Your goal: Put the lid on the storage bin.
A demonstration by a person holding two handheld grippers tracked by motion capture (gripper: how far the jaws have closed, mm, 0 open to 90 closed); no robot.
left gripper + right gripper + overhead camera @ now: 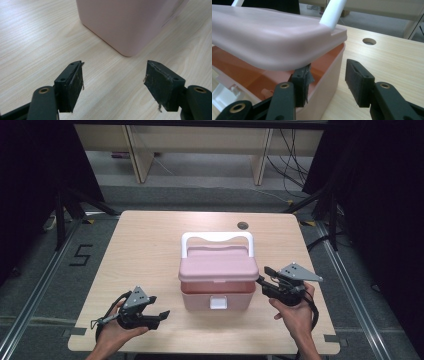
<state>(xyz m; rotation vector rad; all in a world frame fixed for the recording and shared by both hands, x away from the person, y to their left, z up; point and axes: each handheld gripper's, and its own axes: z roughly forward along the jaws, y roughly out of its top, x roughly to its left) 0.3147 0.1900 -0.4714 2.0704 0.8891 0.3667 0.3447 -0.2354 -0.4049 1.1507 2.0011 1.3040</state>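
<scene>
Only readable thing here is a big black "5" (80,255) taped on the grey floor (35,285), just off the left edge of the wooden table (145,245). Nothing legible on the pink box (216,270) sitting on that table, no brand or label.

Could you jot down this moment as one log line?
pink plastic box: lid ajar | right gripper: open, straddling box rim | left gripper: open, beside box

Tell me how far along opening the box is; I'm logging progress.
Done: the white latch is undone and the lid is propped ajar. In hand: the right gripper straddles the box wall, one jaw under the lid's edge. Left: swinging the lid fully open. The left gripper waits open beside the box.
</scene>
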